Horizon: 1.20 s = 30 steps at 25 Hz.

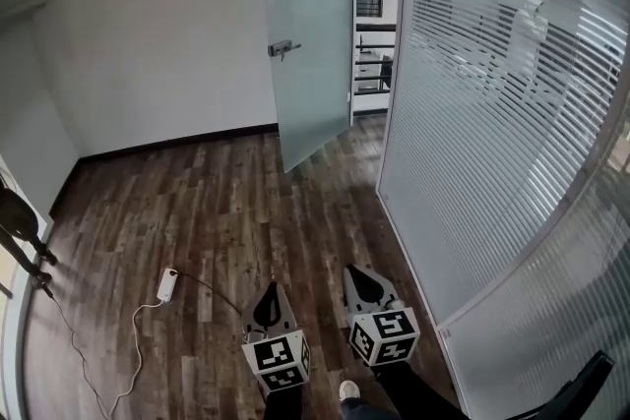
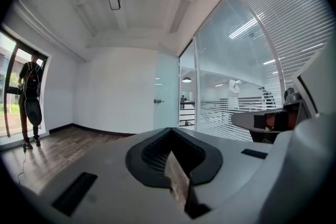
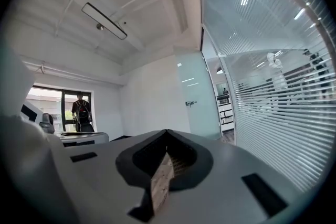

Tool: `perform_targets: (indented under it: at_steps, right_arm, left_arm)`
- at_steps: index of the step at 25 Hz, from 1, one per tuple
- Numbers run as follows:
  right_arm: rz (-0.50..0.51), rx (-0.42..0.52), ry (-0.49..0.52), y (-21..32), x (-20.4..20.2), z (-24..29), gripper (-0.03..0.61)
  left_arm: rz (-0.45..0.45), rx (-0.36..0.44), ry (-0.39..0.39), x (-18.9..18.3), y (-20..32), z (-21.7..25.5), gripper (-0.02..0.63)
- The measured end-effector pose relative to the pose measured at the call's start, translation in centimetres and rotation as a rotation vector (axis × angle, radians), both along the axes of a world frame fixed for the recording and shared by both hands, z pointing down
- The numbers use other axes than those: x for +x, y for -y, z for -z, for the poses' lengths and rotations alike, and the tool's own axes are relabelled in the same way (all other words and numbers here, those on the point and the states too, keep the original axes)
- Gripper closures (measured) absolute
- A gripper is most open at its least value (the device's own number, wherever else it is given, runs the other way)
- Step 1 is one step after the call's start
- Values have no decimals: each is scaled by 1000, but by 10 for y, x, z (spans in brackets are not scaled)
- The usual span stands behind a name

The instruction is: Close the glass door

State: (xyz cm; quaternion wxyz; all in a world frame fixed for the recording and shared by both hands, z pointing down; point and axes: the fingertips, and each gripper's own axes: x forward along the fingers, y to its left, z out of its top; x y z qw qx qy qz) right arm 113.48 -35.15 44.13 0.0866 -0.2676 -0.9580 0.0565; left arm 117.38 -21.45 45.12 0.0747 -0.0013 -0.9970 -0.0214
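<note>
Plainly, both tools are clenched on nothing. In the left gripper view the left gripper's grey jaws meet at a closed seam, and the right gripper view shows the same of the right gripper.

What the coming move turns on is where the tall frosted glass door lies. In the head view it stands at the upper centre of the frame. The two grippers sit at the bottom edge, left and right, well apart from it, with a stretch of dark wood-plank floor between. Both point up the frame towards it.

The door stands ajar, swung into the room. Its long axis is upright. Its right-hand edge lies against the lit doorway, beside the white-striped glass partition wall that fills the right of the frame. Its free edge is turned to the left and towards the camera.

The small metal lever handle sits near that free edge. It lies almost straight up the frame from the left gripper. The right gripper lines up more with the doorway and the partition.

So the left gripper looks the better placed for the handle side, though neither is within reach. Each gripper view also shows the door ahead, small and just right of centre.
</note>
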Motion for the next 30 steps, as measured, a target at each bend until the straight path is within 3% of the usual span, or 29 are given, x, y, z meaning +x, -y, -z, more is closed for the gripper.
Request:
perform_targets:
  at_steps: [4, 8, 12, 18, 30]
  right_arm:
    - [25, 6, 21, 1, -50, 12, 580]
    - [27, -9, 7, 5, -95, 5, 581]
    - [45, -14, -26, 0, -119, -3, 580]
    - [36, -20, -4, -13, -156, 2, 580]
    - [47, -20, 66, -121, -325, 24, 580]
  left_arm:
    - [2, -14, 34, -50, 8, 16, 614]
    - [4, -14, 2, -89, 14, 4, 614]
    - [27, -25, -31, -110, 7, -2, 614]
    - [22, -12, -1, -151, -8, 3, 614]
    - [22, -62, 82, -321, -114, 36, 614]
